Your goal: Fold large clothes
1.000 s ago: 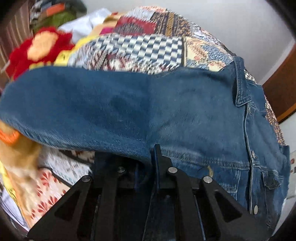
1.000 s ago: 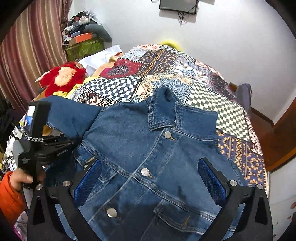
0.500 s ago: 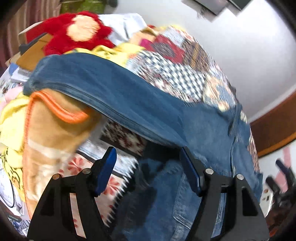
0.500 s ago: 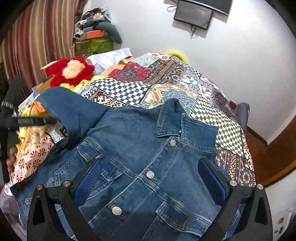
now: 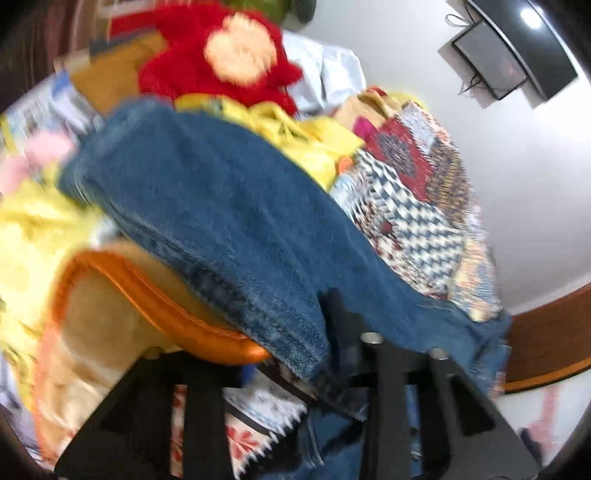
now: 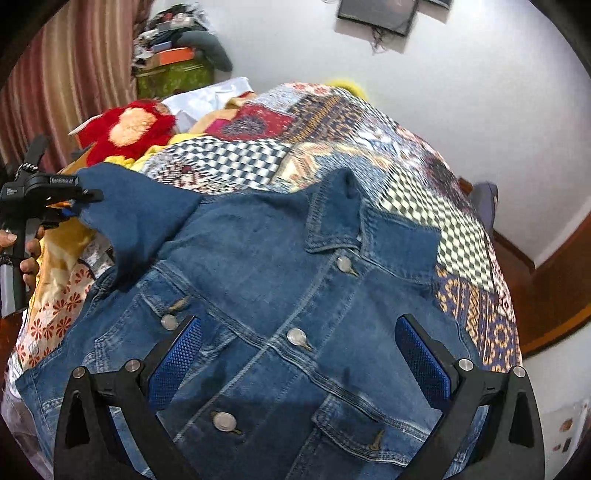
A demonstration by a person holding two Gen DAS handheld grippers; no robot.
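Note:
A blue denim jacket (image 6: 280, 295) lies front up and buttoned on the patchwork bedspread (image 6: 332, 140), collar toward the far wall. Its left sleeve (image 6: 136, 210) stretches out to the left. My left gripper (image 6: 70, 201) is at the sleeve's end at the left edge of the right wrist view. In the blurred left wrist view the sleeve (image 5: 221, 221) drapes over the gripper (image 5: 295, 362), whose jaws look closed on its edge. My right gripper (image 6: 299, 354) is open and empty, hovering over the jacket's chest with its blue pads (image 6: 177, 354) wide apart.
A red plush toy (image 6: 125, 129) and yellow cloth (image 5: 306, 144) lie at the bed's far left. An orange-trimmed blanket (image 5: 110, 302) sits under the sleeve. Curtains (image 6: 74, 81) and a cluttered green box (image 6: 173, 74) stand behind. A screen (image 6: 376, 14) hangs on the wall.
My left gripper opened half a second ago, then moved left to the sleeve and closed on its edge. The sleeve now stretches outward. My right gripper stayed open above the chest.

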